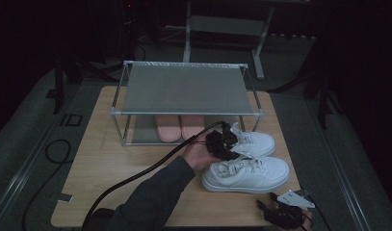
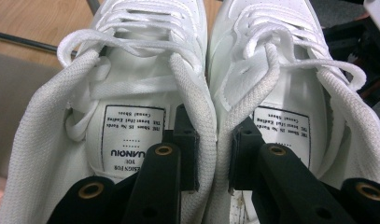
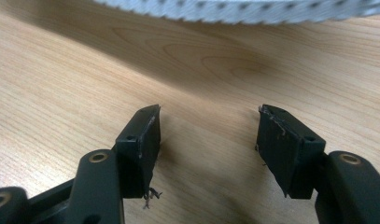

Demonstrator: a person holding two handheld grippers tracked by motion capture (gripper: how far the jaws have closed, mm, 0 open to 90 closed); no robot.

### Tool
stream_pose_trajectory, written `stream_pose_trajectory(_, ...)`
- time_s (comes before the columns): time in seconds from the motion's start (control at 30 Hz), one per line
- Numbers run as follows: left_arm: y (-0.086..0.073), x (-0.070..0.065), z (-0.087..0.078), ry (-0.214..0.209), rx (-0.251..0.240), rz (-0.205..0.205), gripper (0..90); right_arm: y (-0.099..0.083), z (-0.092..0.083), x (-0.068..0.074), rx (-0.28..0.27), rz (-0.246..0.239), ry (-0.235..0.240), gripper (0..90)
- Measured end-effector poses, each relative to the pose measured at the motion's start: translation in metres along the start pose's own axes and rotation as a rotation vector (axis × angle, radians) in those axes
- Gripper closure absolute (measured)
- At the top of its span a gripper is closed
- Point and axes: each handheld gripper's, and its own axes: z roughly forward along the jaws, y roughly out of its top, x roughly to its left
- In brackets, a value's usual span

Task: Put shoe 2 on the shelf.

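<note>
Two white lace-up sneakers lie side by side on the wooden table, the far one [image 1: 254, 142] just behind the near one [image 1: 246, 174]. My left gripper [image 1: 221, 144] is at their heels. In the left gripper view one jaw sits inside the far sneaker [image 2: 131, 93] and the other inside the near sneaker [image 2: 290, 70], so the left gripper [image 2: 214, 144] is shut on the two inner collars pressed together. My right gripper [image 1: 267, 204] rests low at the table's front right, open [image 3: 208, 135] over bare wood, with the near sneaker's sole [image 3: 243, 11] just ahead of it.
A metal shoe rack [image 1: 184, 89] with a mesh top stands at the back of the table [image 1: 111, 163]. A pink pair of slippers [image 1: 179, 127] sits on its lower shelf, left of the sneakers. The left gripper's black cable [image 1: 150, 166] trails across the table's left half.
</note>
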Motion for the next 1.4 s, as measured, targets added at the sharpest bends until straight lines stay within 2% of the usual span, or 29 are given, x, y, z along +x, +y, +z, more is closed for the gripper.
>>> stream_pose_trajectory(0.17,0.005,0.001,-0.001,-0.006,-0.002,0.004,77.3,-0.001,0.000,0.001,-0.004,-0.004,-0.006,39.1)
stream_pose_trajectory(0.27,0.013,0.000,-0.003,-0.010,-0.001,0.015,77.3,-0.001,0.000,0.001,-0.006,-0.002,-0.008,39.2)
stream_pose_trajectory(0.7,0.033,-0.003,-0.007,-0.008,-0.008,0.008,77.3,-0.003,-0.002,0.003,-0.009,0.009,-0.018,38.7)
stream_pose_trajectory(0.9,0.047,-0.007,-0.013,-0.006,-0.020,0.023,77.3,-0.004,-0.003,0.003,-0.010,0.005,-0.019,38.6)
stream_pose_trajectory(1.03,0.055,-0.008,-0.017,-0.008,-0.025,0.015,77.3,-0.004,-0.003,0.003,-0.010,0.007,-0.019,38.6)
stream_pose_trajectory(1.4,0.071,-0.013,-0.027,-0.019,-0.029,0.027,77.3,-0.004,-0.003,0.003,-0.011,0.007,-0.018,38.6)
